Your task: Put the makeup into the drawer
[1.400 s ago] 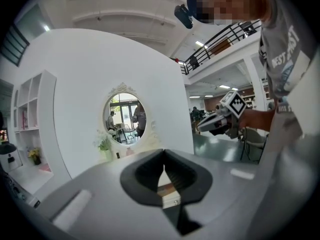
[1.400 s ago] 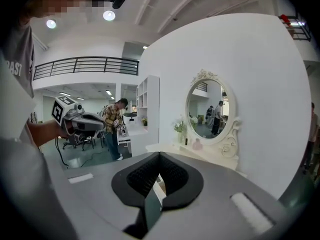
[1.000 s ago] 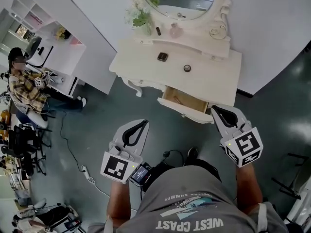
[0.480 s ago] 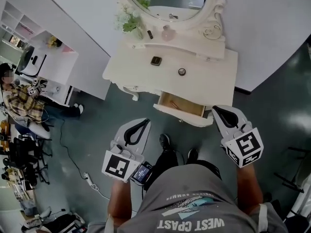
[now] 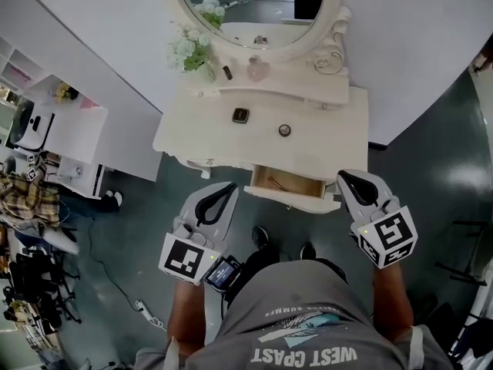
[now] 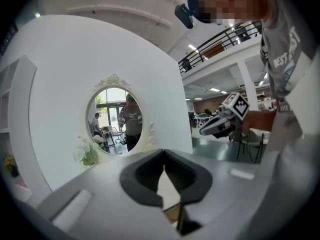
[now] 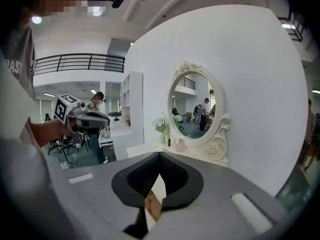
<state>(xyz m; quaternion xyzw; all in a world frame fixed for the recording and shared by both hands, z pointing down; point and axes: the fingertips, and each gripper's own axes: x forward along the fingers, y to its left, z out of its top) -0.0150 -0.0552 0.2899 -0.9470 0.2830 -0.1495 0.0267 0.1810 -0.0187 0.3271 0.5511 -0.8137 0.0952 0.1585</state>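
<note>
Far from you stands an oval mirror (image 5: 258, 2), white flowers (image 5: 190, 48) at its left, a pink bottle (image 5: 256, 69) before it. On your left: white shelving (image 5: 58, 129), a person in plaid (image 5: 27, 199).

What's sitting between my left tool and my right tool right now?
In the head view, the open wood-lined drawer of the cream dressing table lies between the shut left tool and the shut right tool.

Grey T-shirt (image 5: 308, 322), white print, grey left hand-held gripper (image 5: 229, 189), right hand-held gripper (image 5: 344, 177), black-and-white marker cubes (image 5: 185, 259)
</note>
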